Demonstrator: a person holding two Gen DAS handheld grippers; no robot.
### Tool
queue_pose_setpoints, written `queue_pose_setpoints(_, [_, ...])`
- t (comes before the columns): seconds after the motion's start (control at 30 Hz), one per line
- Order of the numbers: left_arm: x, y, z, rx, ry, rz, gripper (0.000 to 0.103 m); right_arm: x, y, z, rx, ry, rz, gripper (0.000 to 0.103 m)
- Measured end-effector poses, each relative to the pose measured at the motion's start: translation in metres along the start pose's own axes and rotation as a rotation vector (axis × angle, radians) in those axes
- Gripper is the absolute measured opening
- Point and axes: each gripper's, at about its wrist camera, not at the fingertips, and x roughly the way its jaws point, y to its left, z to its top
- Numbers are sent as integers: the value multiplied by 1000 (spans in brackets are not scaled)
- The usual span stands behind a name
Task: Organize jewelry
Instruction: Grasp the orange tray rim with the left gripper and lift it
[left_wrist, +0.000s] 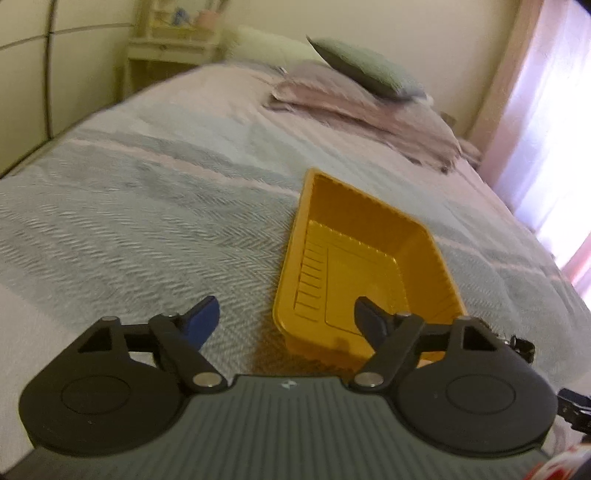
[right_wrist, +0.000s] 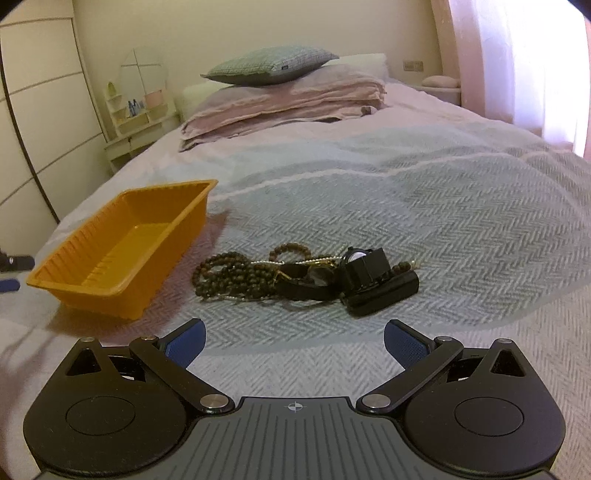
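Note:
An empty yellow plastic tray (left_wrist: 417, 236) lies on the bed; it also shows in the right wrist view (right_wrist: 92, 236) at the left. A pile of jewelry lies right of it: dark bead necklaces (right_wrist: 232, 275), a bead bracelet (right_wrist: 291, 249), a black strap (right_wrist: 303, 286), a watch (right_wrist: 360, 264) and a black case (right_wrist: 384, 295). My left gripper (left_wrist: 286, 314) is open, its jaws either side of the tray's near left corner, holding nothing. My right gripper (right_wrist: 294, 338) is open and empty, just short of the pile.
The bed has a grey herringbone blanket (right_wrist: 443, 229). Folded pink bedding (right_wrist: 288, 103) and a green pillow (right_wrist: 273, 66) lie at its head. A small shelf unit (right_wrist: 136, 110) stands at the back left, a wardrobe (right_wrist: 40, 110) on the left, a curtain (right_wrist: 535, 66) on the right.

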Motion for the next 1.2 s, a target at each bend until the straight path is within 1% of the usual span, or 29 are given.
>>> queue_pose_setpoints(0.03, [7, 2, 3, 19, 16, -9, 66, 3, 1, 0, -4, 6, -5, 103])
queue_pose_setpoints(0.07, [15, 4, 6, 36, 40, -21, 62, 7, 1, 0, -4, 11, -9, 103])
queue_pose_setpoints(0.13, [27, 6, 7, 38, 82, -50, 51, 14, 1, 0, -2, 22, -12, 103])
queue_pose_setpoints(0.23, [42, 6, 8, 63, 117, -72, 37, 21, 3, -1, -7, 32, -19, 103])
queue_pose_setpoints(0.37, [53, 5, 10, 93, 144, -88, 35, 30, 3, -2, -11, 45, -26, 103])
queue_pose_setpoints(0.5, [62, 3, 11, 81, 178, -95, 24, 38, 2, -3, -1, 58, -31, 103])
queue_pose_setpoints(0.57, [66, 2, 12, 82, 187, -86, 18, 41, 2, -4, -1, 62, -32, 103])
queue_pose_setpoints(0.6, [67, 1, 12, 88, 189, -75, 13, 42, 2, -4, -1, 64, -32, 103])
queue_pose_setpoints(0.63, [68, 0, 12, 91, 192, -63, 12, 43, 2, -4, -2, 68, -33, 103])
queue_pose_setpoints(0.7, [69, -2, 13, 91, 204, -64, 8, 45, 1, -5, -1, 70, -35, 103])
queue_pose_setpoints(0.83, [64, -7, 13, 112, 201, -28, 5, 45, -4, -3, 13, 63, -35, 103])
queue_pose_setpoints(0.93, [54, -14, 17, 147, 168, 11, 4, 43, -10, -1, 19, 55, -41, 103])
queue_pose_setpoints(1.03, [42, -26, 20, 199, 130, 52, 3, 40, -20, 2, 12, 39, -60, 102])
queue_pose_setpoints(1.13, [32, -44, 16, 283, 97, 100, 3, 40, -31, 6, 4, 16, -83, 102])
queue_pose_setpoints(1.17, [28, -50, 13, 305, 81, 120, 3, 40, -35, 8, 6, 9, -90, 101])
queue_pose_setpoints(1.2, [25, -56, 9, 332, 63, 144, 3, 40, -39, 9, 11, 2, -95, 94])
